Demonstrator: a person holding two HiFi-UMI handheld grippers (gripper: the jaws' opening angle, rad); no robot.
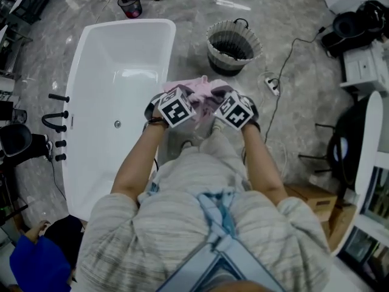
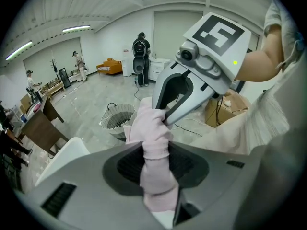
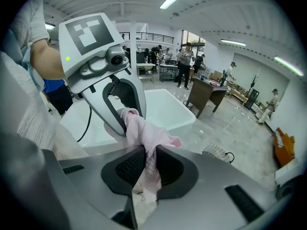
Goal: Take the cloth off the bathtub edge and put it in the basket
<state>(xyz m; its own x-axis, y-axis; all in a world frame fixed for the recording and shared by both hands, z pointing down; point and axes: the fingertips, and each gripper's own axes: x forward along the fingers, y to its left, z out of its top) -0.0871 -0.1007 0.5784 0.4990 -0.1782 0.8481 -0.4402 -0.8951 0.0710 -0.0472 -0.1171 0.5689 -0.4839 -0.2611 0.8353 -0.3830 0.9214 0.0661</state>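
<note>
Head view: the white bathtub (image 1: 172,47) fills the left side. The pink cloth (image 1: 203,91) is clear of the tub's edge, bunched up in the air between the right rim and the basket (image 1: 234,66), which stands on the floor (image 1: 292,120) just beyond. The left gripper (image 2: 156,163) is clamped on one gathered bunch and the right gripper (image 3: 146,169) is pinched tight on another, tips nearly meeting. The cloth looks soft, light and floppy. Nothing to break, but it'll droop and trail, so gripping the bunched folds like this seems right to me, though a loose corner could catch on the basket rim. The floor is glossy grey marble-look tile, probably slick. Off right there's a cable (image 1: 290,59), a power strip (image 1: 272,85) and a cardboard box (image 1: 313,196), and the gripper views show a big open hall with people around
</note>
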